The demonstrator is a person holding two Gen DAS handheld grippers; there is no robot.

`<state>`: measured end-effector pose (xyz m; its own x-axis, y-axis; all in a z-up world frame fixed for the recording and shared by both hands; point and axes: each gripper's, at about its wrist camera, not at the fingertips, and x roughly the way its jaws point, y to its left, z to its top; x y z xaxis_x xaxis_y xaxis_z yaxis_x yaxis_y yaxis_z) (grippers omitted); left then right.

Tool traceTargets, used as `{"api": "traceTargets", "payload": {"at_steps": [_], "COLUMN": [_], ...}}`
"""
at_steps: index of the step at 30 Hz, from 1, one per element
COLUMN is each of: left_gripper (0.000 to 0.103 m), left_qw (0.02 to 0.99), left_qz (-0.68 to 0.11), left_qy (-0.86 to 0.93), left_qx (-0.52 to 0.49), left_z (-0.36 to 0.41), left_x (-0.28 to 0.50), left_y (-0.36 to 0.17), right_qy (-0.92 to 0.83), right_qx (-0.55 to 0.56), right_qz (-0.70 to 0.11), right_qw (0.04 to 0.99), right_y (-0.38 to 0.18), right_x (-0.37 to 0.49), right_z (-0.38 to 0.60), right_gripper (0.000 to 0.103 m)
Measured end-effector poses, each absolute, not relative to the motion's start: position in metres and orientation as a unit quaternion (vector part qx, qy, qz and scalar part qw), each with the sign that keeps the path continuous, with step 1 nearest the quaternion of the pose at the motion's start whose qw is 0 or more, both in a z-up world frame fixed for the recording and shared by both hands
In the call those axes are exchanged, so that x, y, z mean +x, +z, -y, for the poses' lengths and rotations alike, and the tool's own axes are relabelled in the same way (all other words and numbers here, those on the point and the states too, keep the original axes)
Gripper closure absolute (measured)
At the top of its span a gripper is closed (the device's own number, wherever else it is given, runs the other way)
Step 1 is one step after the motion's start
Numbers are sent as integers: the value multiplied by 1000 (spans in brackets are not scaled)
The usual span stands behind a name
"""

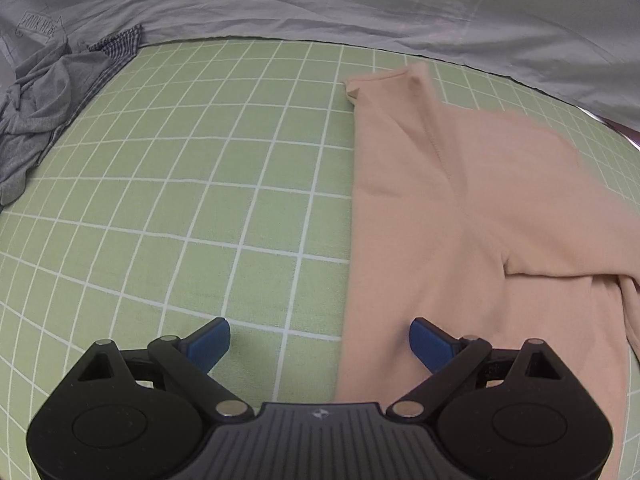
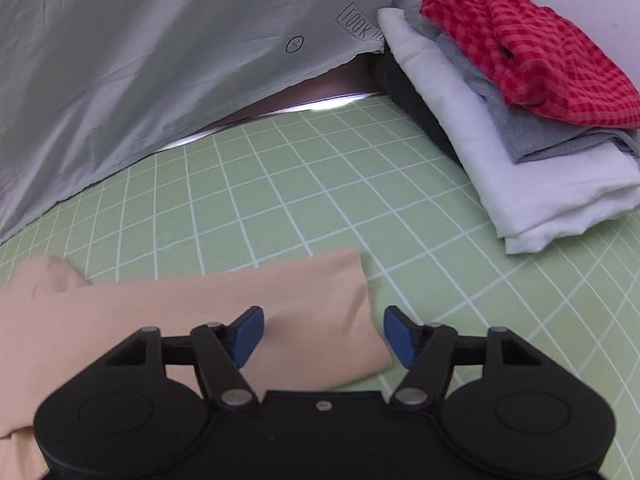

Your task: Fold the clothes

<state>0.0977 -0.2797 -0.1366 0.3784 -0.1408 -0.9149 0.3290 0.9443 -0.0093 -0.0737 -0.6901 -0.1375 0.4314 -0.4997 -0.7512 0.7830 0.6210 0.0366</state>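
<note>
Peach garment [image 1: 480,208]; green worktop [image 1: 200,200], white grid; grey sheet [image 1: 320,0]; red-checked cloth [image 2: 532,52]; white folded cloth [image 2: 520,184]; blue tool pads [image 2: 248,334].

- Peach garment [image 1: 480,220]: in the left wrist view we lose it at the right edge and behind the left claw [image 1: 320,342] body at the bottom; its far right border is smeared by blur. In the right wrist view it runs off the left edge and under the right claw [image 2: 323,334].
- Grey sheet [image 2: 120,80]: printed label at upper centre is partly covered by the folded stack [image 2: 540,152]; we read only part of it.
- Dark item [image 2: 416,100] beneath the stack: mostly covered, so we cannot tell what it is.
- Grey crumpled clothes [image 1: 40,112]: cut off at the left edge.
- Red checked cloth [image 2: 540,52]: clipped at the right edge.
</note>
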Motion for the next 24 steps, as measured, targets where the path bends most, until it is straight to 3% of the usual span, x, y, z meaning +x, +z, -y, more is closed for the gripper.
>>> {"api": "traceTargets", "payload": {"at_steps": [1, 2, 15, 24], "left_gripper": [7, 7, 7, 7], "left_qw": [825, 826, 855, 853], "left_qz": [-540, -540, -492, -488], "left_qy": [-141, -140, -158, -172], "left_qx": [85, 85, 41, 61], "left_z": [279, 277, 222, 168], "left_x": [97, 96, 29, -26], "left_y": [-137, -135, -79, -68], "right_qy": [-385, -368, -250, -153], "right_qx": [192, 195, 97, 56], "right_qz": [-365, -360, -288, -318], "right_qw": [826, 835, 919, 934], "right_y": [-139, -139, -54, -63], "right_x": [-72, -73, -115, -143], "right_z": [691, 691, 547, 425], "right_gripper": [59, 101, 98, 98]}}
